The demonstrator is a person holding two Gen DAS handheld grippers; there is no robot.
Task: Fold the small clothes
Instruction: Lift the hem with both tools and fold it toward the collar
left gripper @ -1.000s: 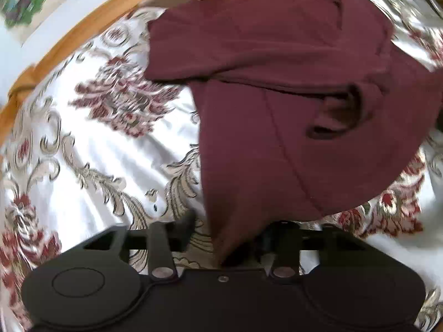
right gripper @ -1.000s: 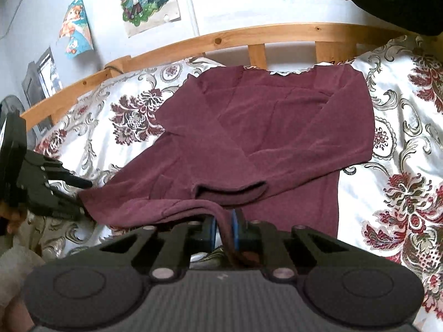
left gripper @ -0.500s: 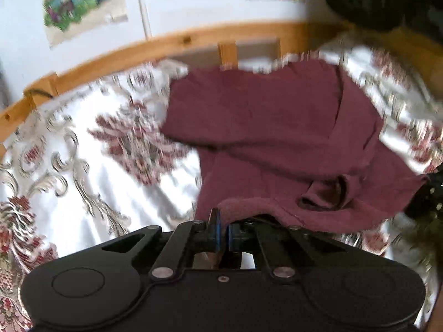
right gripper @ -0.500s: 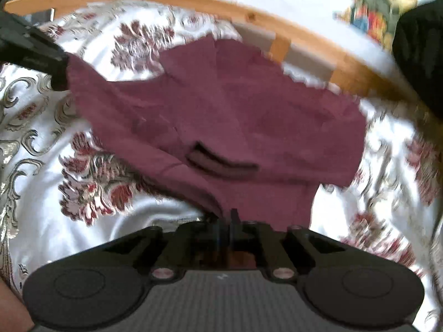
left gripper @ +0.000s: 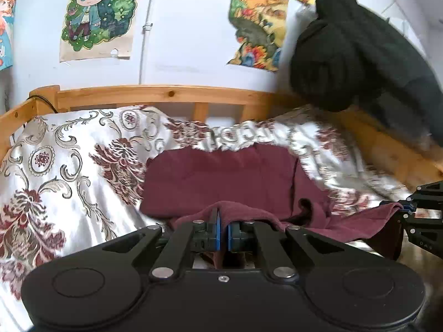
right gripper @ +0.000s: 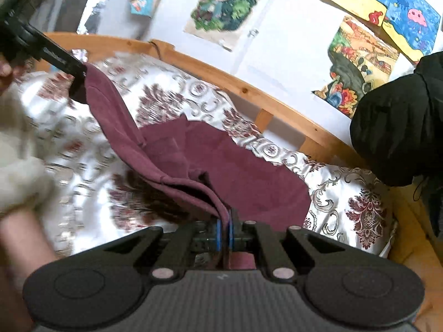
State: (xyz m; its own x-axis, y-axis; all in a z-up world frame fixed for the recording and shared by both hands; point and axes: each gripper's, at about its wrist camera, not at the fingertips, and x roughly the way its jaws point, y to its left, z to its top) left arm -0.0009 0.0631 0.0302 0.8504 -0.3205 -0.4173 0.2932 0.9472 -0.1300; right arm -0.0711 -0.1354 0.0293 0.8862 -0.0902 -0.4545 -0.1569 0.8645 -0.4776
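Across the lower centre of both wrist views, the left hand-held gripper (left gripper: 223, 235) and right hand-held gripper (right gripper: 224, 233) are each clamping the soft maroon knit top's (left gripper: 221, 177) hem above the floral bedspread (left gripper: 69, 166), needing level, even tension while folding.

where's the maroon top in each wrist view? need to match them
Left wrist: maroon top lower centre, on the floral bedspread, near edge pinched.
Right wrist: centre, lifted edge running to upper left.
Shared landmark: wooden bed rail behind it.
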